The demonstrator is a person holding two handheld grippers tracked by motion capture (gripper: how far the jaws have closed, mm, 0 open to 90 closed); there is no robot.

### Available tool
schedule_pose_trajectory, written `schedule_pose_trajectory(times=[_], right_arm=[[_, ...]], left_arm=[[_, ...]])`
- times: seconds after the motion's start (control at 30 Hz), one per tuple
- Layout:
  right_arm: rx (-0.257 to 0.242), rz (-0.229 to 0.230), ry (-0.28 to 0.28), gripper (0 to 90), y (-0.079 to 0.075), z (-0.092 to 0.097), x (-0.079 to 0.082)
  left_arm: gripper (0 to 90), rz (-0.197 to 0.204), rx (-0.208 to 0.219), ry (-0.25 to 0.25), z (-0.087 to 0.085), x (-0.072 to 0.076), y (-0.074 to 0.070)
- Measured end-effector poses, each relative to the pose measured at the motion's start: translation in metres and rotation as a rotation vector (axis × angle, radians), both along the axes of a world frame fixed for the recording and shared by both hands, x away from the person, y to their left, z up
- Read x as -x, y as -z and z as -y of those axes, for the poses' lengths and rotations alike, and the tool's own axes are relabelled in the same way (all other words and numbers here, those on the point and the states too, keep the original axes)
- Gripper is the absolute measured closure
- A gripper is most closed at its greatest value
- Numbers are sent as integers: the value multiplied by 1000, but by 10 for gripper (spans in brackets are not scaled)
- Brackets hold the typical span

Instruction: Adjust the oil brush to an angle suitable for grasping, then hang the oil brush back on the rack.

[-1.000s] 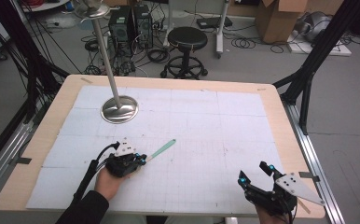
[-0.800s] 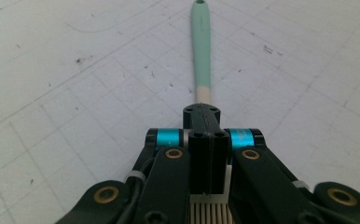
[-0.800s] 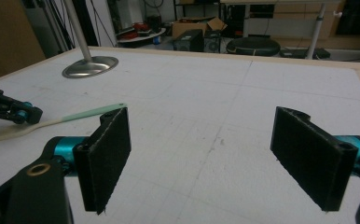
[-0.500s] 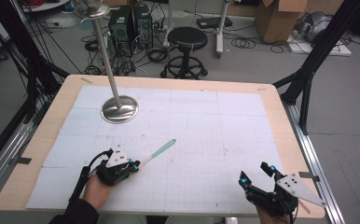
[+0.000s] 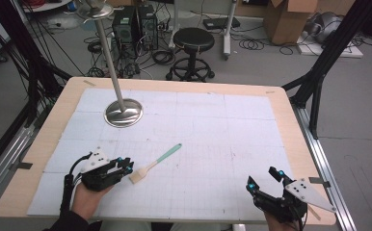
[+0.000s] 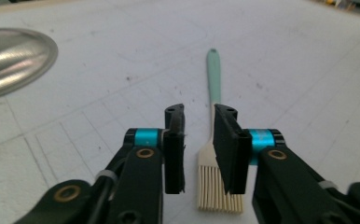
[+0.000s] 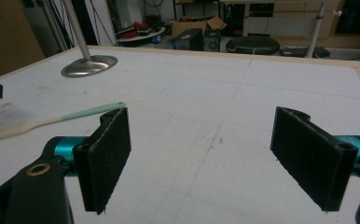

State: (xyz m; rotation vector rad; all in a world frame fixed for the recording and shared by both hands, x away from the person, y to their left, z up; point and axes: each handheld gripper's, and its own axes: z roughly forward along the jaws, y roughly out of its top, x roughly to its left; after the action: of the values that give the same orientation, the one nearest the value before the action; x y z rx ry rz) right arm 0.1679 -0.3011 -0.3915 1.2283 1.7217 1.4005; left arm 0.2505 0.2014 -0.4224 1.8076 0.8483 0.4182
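One pastry brush (image 5: 153, 164) lies flat on the white gridded mat (image 5: 222, 144), near my left side: a slim mint-green handle joined to a pale cream head whose bristles fan out straight and even. My left gripper (image 5: 125, 166) sits just behind the bristle end, its jaws having just been opening, now parted a little with nothing pinched; the brush lies on the mat beneath them. My right gripper (image 5: 263, 179) rests well apart, jaws spread wide and empty. One steel stand base (image 5: 123, 112) carries one pole.
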Motion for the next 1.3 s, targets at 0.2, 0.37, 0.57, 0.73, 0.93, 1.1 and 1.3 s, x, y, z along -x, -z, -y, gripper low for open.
schedule_pose_trajectory(times=[0.2,0.37,0.57,0.73,0.93,1.1,1.3], right_arm=[[12,6,-17,184,0,1,1],[28,16,-34,179,-1,-1,2],[41,29,-53,165,-2,-3,2],[40,21,-44,165,-1,-2,3],[41,13,-45,165,-1,-2,3],[35,10,-38,165,0,0,3],[39,6,-39,165,0,-2,3]], left_arm=[[321,31,113,-2,-16,5,-14],[185,73,126,3,-22,11,-22],[188,81,141,15,-29,13,-29],[195,79,146,8,-31,11,-28],[198,70,146,7,-28,10,-26],[198,70,138,28,-19,3,-32],[181,59,110,44,-4,-7,-39]])
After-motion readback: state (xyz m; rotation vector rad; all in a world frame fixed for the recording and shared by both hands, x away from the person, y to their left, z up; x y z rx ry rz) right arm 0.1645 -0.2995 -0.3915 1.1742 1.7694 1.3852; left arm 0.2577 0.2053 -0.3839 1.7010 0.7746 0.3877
